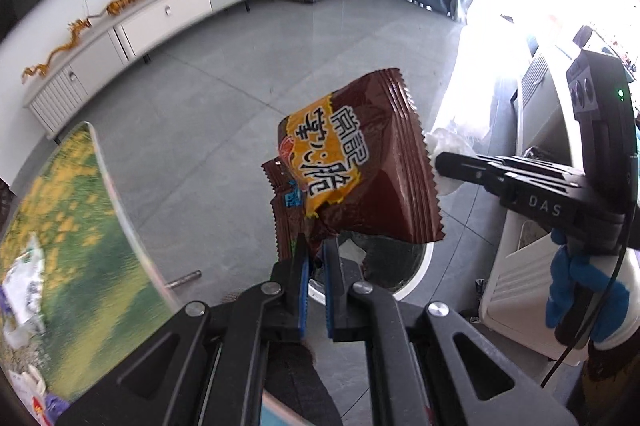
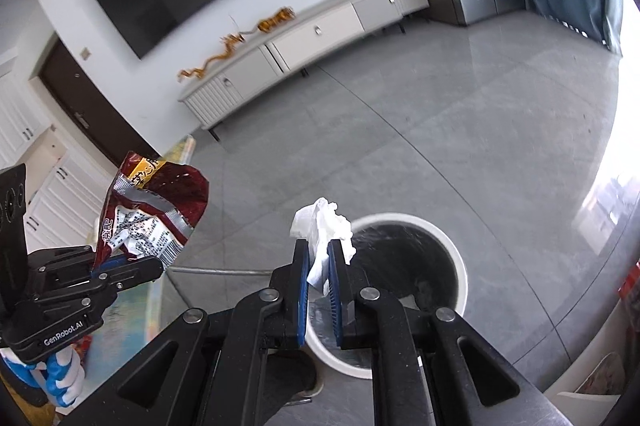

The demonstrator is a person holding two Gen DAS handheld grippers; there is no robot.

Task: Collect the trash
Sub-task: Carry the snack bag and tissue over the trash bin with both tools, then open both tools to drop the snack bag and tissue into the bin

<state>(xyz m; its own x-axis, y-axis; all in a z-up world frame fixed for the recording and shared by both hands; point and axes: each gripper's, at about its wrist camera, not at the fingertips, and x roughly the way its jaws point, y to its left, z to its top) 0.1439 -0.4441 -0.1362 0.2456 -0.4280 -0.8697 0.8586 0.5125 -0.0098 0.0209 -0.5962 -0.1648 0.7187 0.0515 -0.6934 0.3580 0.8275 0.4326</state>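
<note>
My left gripper [image 1: 316,250] is shut on the bottom edge of a brown snack wrapper [image 1: 360,162] with orange lettering, which stands up above the fingers. In the right wrist view the same wrapper [image 2: 156,210] and left gripper [image 2: 132,266] show at the left. My right gripper [image 2: 318,258] is shut on a crumpled white tissue [image 2: 324,226], held just above a white-rimmed round bin [image 2: 456,258] with a dark inside. From the left wrist, the right gripper [image 1: 440,162] comes in from the right with the tissue [image 1: 444,140], and the bin [image 1: 400,266] lies below the wrapper.
A table with a green and yellow top [image 1: 72,222] carries more paper and wrappers [image 1: 24,278] at the left. A white TV cabinet [image 1: 160,14] lines the far wall across grey floor tiles. A white appliance [image 1: 532,258] stands at the right, beside a gloved hand [image 1: 576,286].
</note>
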